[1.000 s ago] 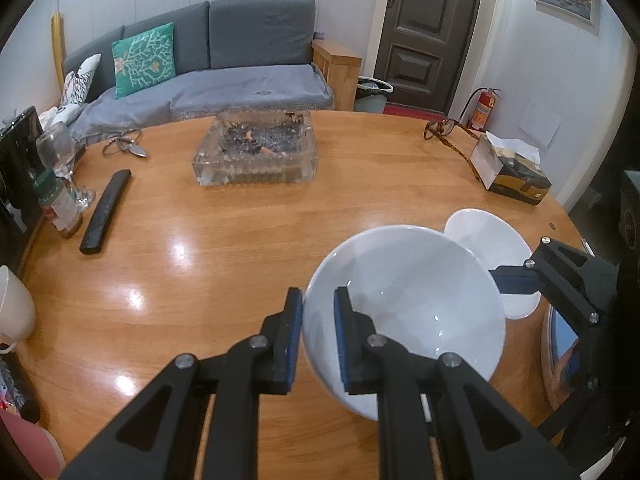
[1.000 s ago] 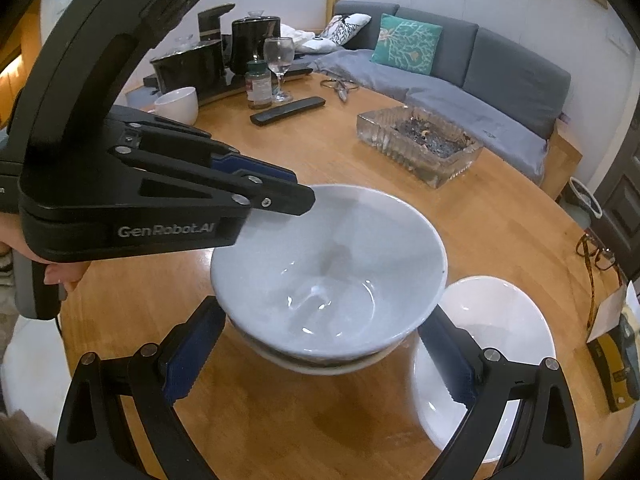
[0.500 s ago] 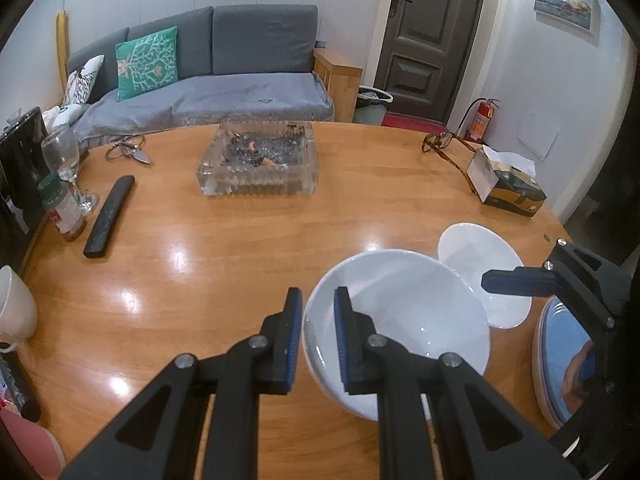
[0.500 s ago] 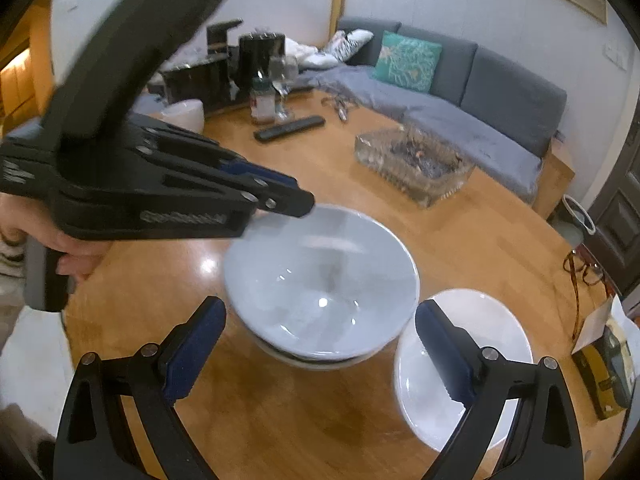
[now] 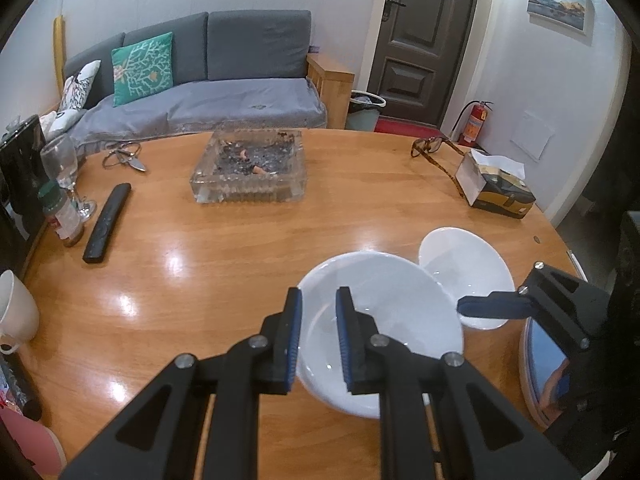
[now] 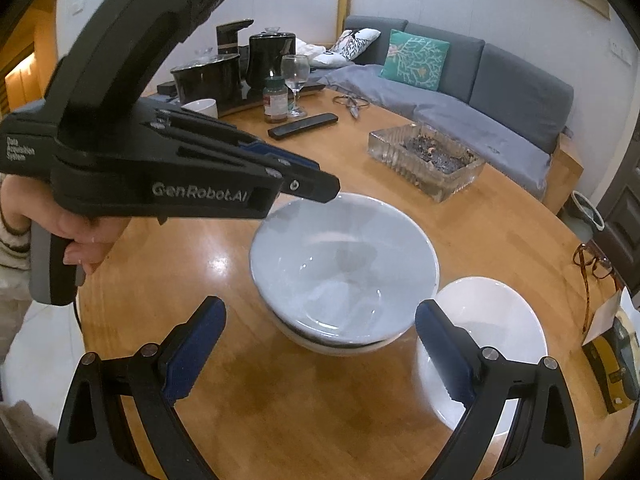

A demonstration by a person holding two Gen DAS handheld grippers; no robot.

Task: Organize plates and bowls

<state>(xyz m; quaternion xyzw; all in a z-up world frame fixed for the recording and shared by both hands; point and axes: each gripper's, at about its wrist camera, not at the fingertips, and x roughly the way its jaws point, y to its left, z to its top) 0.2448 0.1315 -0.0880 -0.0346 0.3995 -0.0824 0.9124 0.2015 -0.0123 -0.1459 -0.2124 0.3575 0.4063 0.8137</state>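
Observation:
A large white bowl (image 5: pixel 384 316) (image 6: pixel 344 264) sits nested in another white bowl (image 6: pixel 340 346) on the round wooden table (image 5: pixel 240 260). My left gripper (image 5: pixel 317 328) is slightly open, its fingers straddling the bowl's near rim without clearly pinching it; it also shows in the right wrist view (image 6: pixel 308 184) above the bowl's left rim. A smaller white bowl (image 5: pixel 468 268) (image 6: pixel 496 332) stands just right of the stack. My right gripper (image 6: pixel 320 344) is wide open and empty, in front of the stack. A blue-rimmed plate (image 5: pixel 540 364) lies at the right edge.
A glass ashtray (image 5: pixel 250 172) stands mid-table. A remote (image 5: pixel 107 222), jar (image 5: pixel 60 216) and wine glass (image 5: pixel 64 168) are at the left, with a white mug (image 5: pixel 14 312). Glasses (image 5: pixel 434 150) and a tissue box (image 5: pixel 496 184) lie far right.
The large bowl went down into the lower bowl. My left gripper loosened its grip on the rim and drew back a little. My right gripper pulled back from the stack.

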